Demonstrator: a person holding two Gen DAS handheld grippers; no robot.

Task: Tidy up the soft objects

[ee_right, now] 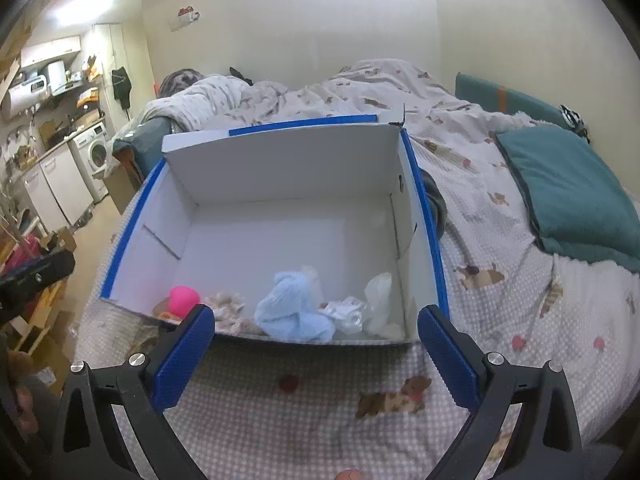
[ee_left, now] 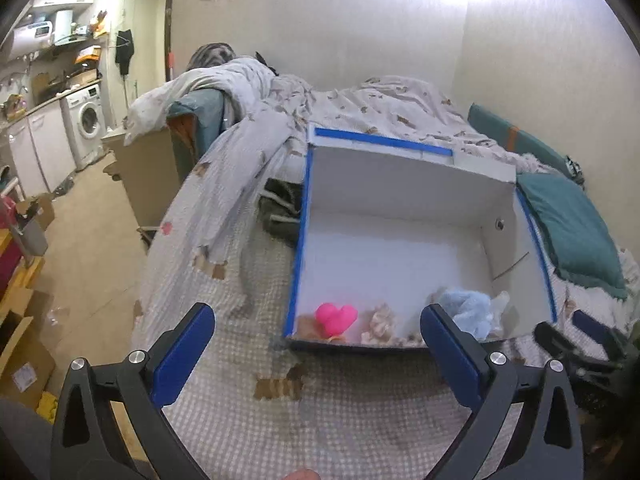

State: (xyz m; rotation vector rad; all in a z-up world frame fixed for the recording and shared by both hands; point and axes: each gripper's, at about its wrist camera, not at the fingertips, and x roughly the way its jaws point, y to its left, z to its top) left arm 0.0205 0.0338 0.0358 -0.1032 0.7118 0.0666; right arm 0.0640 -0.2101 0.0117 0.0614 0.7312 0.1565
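A: Right wrist view first. The bed (ee_right: 500, 240) fills most of it, under a checked cover printed with small dogs, and a teal pillow (ee_right: 568, 188) lies at 2 o'clock.

B: And the box (ee_right: 288, 168)?

A: White cardboard with blue-taped rims, open at the top, sitting on the cover at centre. Its long axis runs roughly 9 to 3 o'clock, and the open side faces up toward the camera.

B: What is in it?

A: All along the near wall: a light blue cloth (ee_right: 296, 312) bunched at 6 o'clock of the box floor, a beige frilly piece (ee_right: 226, 306) to its 9 o'clock, a pink heart-shaped toy (ee_right: 183, 299) further that way in the corner, and crumpled clear plastic (ee_right: 376, 300) at 3 o'clock (its exact shape is hard to read).

B: The grippers?

A: The right gripper (ee_right: 316, 340) is spread wide with nothing between its blue pads, just short of the box's near wall. In the left wrist view the left gripper (ee_left: 316, 340) is equally wide and holds nothing; the box (ee_left: 400, 184) lies at 1 o'clock from it.
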